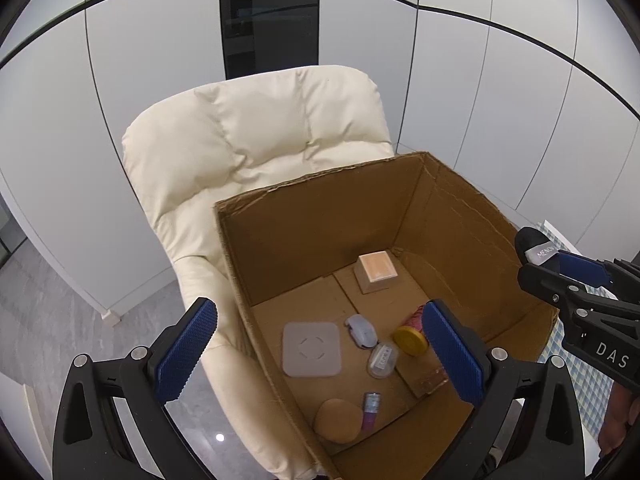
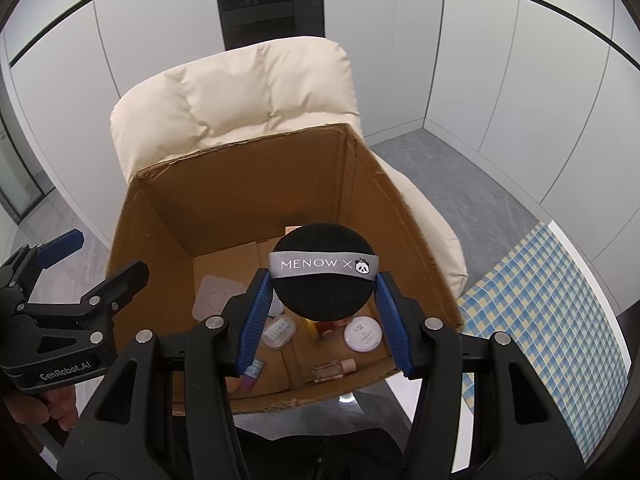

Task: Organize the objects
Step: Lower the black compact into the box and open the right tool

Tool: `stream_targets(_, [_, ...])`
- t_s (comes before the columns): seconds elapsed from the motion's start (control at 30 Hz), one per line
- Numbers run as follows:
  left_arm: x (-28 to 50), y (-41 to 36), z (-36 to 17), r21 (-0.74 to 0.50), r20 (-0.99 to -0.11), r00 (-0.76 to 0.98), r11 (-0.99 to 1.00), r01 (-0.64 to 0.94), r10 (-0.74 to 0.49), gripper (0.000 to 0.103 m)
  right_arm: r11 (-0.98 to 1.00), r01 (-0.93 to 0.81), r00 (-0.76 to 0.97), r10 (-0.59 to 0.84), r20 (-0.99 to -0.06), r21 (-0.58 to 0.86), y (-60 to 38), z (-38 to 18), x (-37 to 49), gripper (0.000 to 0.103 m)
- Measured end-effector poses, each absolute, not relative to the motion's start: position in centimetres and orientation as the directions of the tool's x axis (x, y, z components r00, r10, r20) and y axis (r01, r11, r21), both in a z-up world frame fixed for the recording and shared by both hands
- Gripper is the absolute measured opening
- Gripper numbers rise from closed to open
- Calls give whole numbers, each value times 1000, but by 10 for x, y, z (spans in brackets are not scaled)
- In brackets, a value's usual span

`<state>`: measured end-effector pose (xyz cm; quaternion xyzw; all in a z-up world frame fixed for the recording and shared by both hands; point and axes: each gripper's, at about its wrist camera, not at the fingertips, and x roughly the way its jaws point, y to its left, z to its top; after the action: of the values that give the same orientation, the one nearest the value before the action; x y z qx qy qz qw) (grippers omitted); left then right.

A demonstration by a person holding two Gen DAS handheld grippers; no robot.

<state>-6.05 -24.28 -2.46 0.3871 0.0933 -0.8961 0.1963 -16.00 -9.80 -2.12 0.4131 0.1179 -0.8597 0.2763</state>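
White panelled walls (image 1: 460, 80) with dark seams all round, a tall black glass strip (image 1: 268, 16) set between the panels straight ahead. Grey stone-look floor (image 2: 460, 184) below. Cream padded armchair (image 1: 248, 140) against the wall, carrying an open cardboard box (image 1: 320, 220) on its seat, box back wall toward the chair's backrest. Blue-and-yellow checked cloth (image 2: 560, 312) over a white worktop edge, just beside the box's right wall. Right tongs (image 2: 324, 280) clenched on a round black powder puff (image 2: 324, 264) with a grey "MENOW" ribbon, held above the box opening. Left tongs (image 1: 320, 348) released, holding nothing, straddling the box's left wall from above. On the box floor: pale square pad (image 1: 312, 349), small square box (image 1: 376, 272) in the far corner, yellow-lidded jar (image 1: 410, 340), tan round sponge (image 1: 338, 420) near the front edge.
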Motion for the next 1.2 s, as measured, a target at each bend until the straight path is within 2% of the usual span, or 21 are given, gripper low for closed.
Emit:
stream_targets(0.4, [-53,-254,-25,-15,-732,-616,-896,443,-293,102,-798,603,-490,-392,-778,23,-116,-23,-153,55])
stream_targets(0.57, [-53,-254,-24,-13,-730,-616,-896,444,-295,102,-792,610,-486,-390,-782,16,-118,-24,-152,59])
stream_targets(0.6, [-52,-253,-24,-12,-730,-616,-896,443,-295,102,-793,609,-486,-388,-783,16,-118,-24,-152,60])
stream_targets(0.67, [-52,-253,-24,-13,-732,-615,-896,443,-293,102,-799,602,-492,-385,-781,15,-117,-24,-152,72])
stream_targets(0.77, [-52,-253,-25,-13,-733,-615,-898,440,-291,102,-807,591,-501,-382,-776,16,-115,-23,-154,85])
stream_targets(1.2, [-53,-252,-27,-10,-737,-611,-899,439,-290,102,-823,568,-502,-362,-785,16,-112,-27,-159,96])
